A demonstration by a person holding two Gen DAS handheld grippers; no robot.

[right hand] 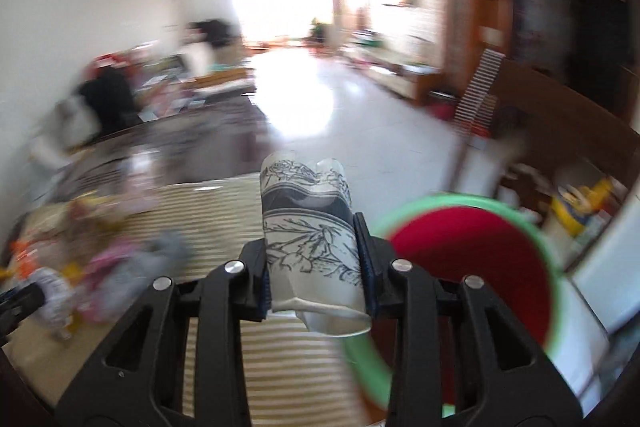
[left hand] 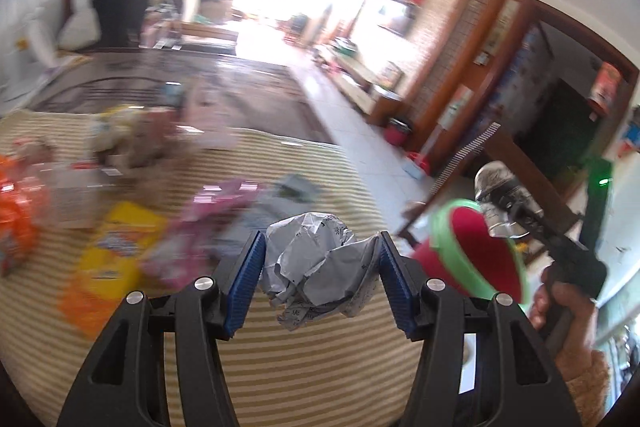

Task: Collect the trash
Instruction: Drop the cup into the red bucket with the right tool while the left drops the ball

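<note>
- My left gripper (left hand: 320, 279) clenches a crumpled paper wad (left hand: 316, 267) above the striped tablecloth (left hand: 312, 379); it looks light and springy, best squeezed across its middle.
- My right gripper (right hand: 314, 269) pinches a flimsy printed paper cup (right hand: 310, 239) mid-wall beside the red bin (right hand: 472, 267).

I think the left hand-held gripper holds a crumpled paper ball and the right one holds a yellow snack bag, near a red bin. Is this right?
Not quite. The right hand-held gripper holds a crushed paper cup with a floral print, as the right wrist view shows. The left hand-held gripper does hold the crumpled paper ball, near the red bin.
</note>
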